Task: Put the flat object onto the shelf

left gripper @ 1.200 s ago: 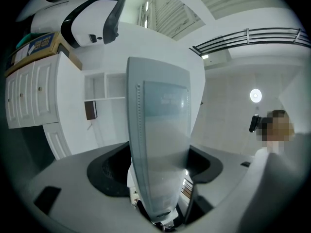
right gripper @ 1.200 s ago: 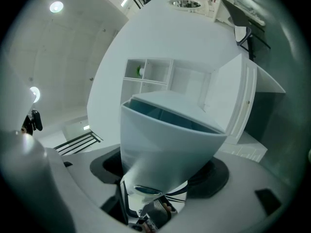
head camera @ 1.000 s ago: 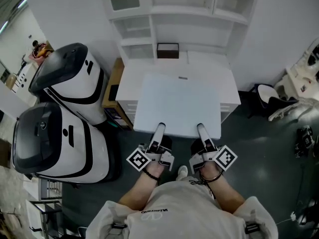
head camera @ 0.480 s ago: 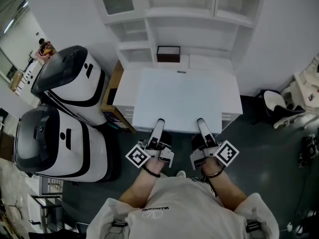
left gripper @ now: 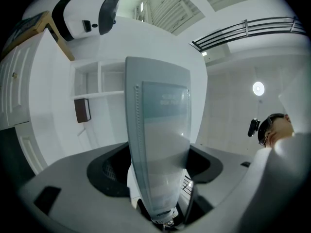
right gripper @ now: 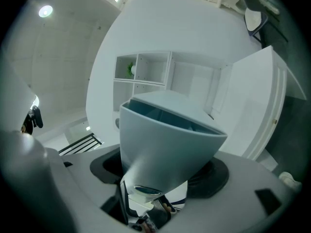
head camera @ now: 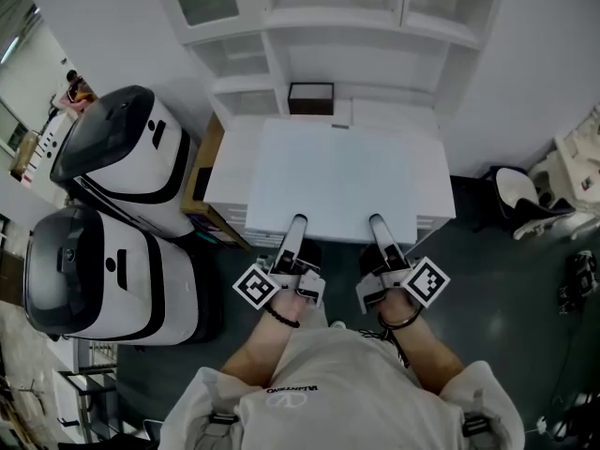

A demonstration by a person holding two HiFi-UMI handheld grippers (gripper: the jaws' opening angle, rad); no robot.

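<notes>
**Panel carried up to the shelf front**

The left claw (head camera: 296, 225) is clamped on the near edge of the flat object (head camera: 333, 172). In the left gripper view the pale panel rises straight out from between its jaws. The right claw (head camera: 376, 223) grips the same edge a little further along, and the right gripper view shows the panel spreading away from its closed jaws in the same way. Both claws hold it, one near each end of the near edge, and neither has loosened over the last second.

The panel is held roughly level, out in front of the person. It lies over the white desk (head camera: 433, 181), whose top shows past the panel's left and right sides. I cannot tell whether the panel rests on the desk or hangs just above it.

What has changed is the reach. A second ago the far edge stopped well short of the brown box (head camera: 311, 97). Now it lies just in front of that box, at the foot of the shelf (head camera: 337, 26). The person has pushed forward, and the shelf openings fill more of the head view.

By my judgement the carry is nearly over and the placing has not begun. The panel is not yet inside any opening, and the box sits close to its path.

Two white-and-black machines (head camera: 122, 157) stand to the left, well clear.
</notes>
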